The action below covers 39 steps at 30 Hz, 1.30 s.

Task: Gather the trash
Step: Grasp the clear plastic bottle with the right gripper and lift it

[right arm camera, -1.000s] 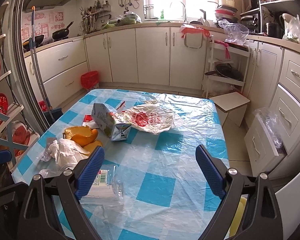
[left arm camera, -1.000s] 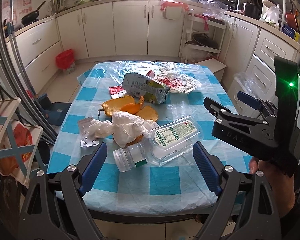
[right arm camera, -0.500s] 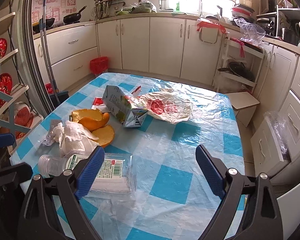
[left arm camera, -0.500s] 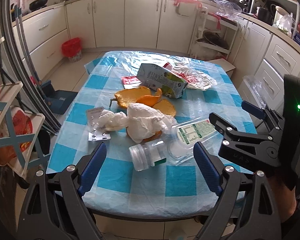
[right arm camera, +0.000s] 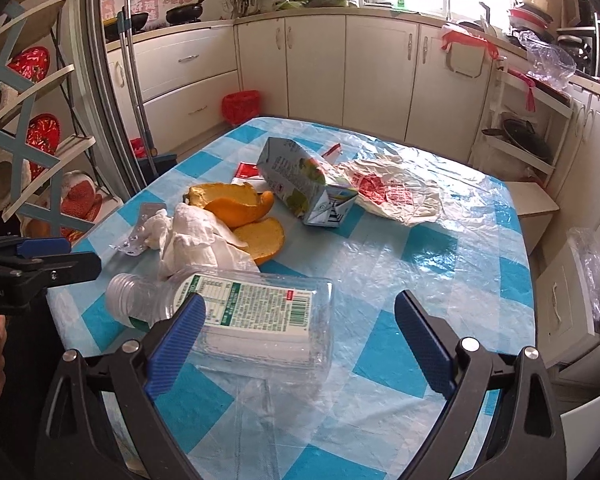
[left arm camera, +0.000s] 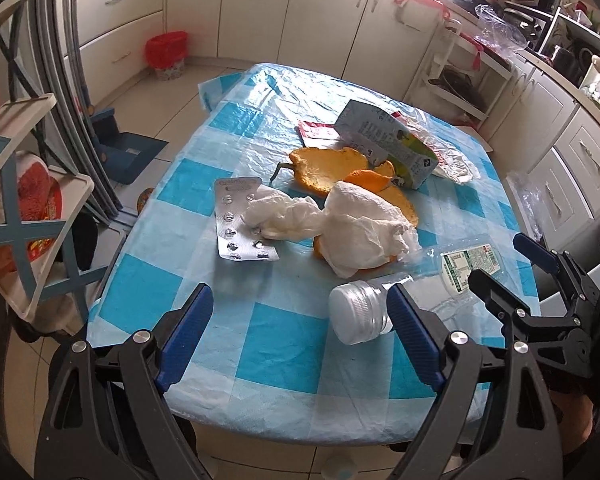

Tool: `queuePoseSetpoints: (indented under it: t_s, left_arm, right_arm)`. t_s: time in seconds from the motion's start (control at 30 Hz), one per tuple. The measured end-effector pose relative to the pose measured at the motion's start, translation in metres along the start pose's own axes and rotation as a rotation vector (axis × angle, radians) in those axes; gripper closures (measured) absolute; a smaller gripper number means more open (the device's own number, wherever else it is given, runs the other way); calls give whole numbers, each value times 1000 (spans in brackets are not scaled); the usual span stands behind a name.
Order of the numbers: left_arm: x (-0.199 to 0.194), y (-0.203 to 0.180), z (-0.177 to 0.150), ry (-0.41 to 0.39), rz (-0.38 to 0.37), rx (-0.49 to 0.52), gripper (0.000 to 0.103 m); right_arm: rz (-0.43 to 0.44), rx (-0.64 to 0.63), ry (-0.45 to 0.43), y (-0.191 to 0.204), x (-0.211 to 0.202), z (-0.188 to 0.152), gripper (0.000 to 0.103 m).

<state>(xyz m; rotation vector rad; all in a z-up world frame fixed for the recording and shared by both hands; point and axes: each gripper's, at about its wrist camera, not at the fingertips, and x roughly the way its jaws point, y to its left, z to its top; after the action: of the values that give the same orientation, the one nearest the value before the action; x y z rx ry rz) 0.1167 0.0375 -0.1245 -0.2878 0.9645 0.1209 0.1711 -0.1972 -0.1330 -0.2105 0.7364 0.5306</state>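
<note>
The right gripper (right arm camera: 300, 340) hovers wide open over the plastic bottle (right arm camera: 256, 316), which lies flat along the table (right arm camera: 440, 280)'s near edge, cap toward the wide-open left gripper (left arm camera: 300, 336).

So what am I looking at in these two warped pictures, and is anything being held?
No robot: a person carries a two-finger gripper in each hand, with a fisheye camera on each looking along the fingers. The left gripper and right gripper are both open and empty. On the checked table lie a clear plastic bottle on its side, crumpled tissue, orange peel, a pill blister pack, a carton and a printed plastic bag. The bottle lies nearest, partly between the right gripper's fingers.
</note>
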Motion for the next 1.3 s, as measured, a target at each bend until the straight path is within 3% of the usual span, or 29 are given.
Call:
queuePoseSetpoints:
  t_s: [0.17,0.33,0.43,0.67,0.87,1.0,1.1,1.13,1.3]
  left_arm:
    - [11,4,-2,32,-8,-18,19]
    - [18,9,-3,62,-28,-50,19]
    - [19,9,-3,65,-32,-47,19]
    - [23,11,-5,82,-55,-57,19]
    - [18,12,-6,78,-60,-61,19]
    - [6,11,-2,48,-51,-51,19]
    - [1,14,0,36,-44,-55,19]
    - [1,14,0,36,-42,-57,19]
    - [0,8,-1,31,-34,-38,19]
  right_arm:
    - [26,-18,4,4,9,7,9]
    - [158,42,7,-6,23,20,9]
    - [293,62,82,-9,38,26,9]
    - [389,-107,233,14,21,14,9]
    - [301,-318,250,53,8,1,9]
    - [271,-340,256,64,19,-4,9]
    - [254,-350,264,60,20,-7,27]
    - [260,-337,272,56,19,-9,38]
    - [271,-316,273,43,1,-19,46]
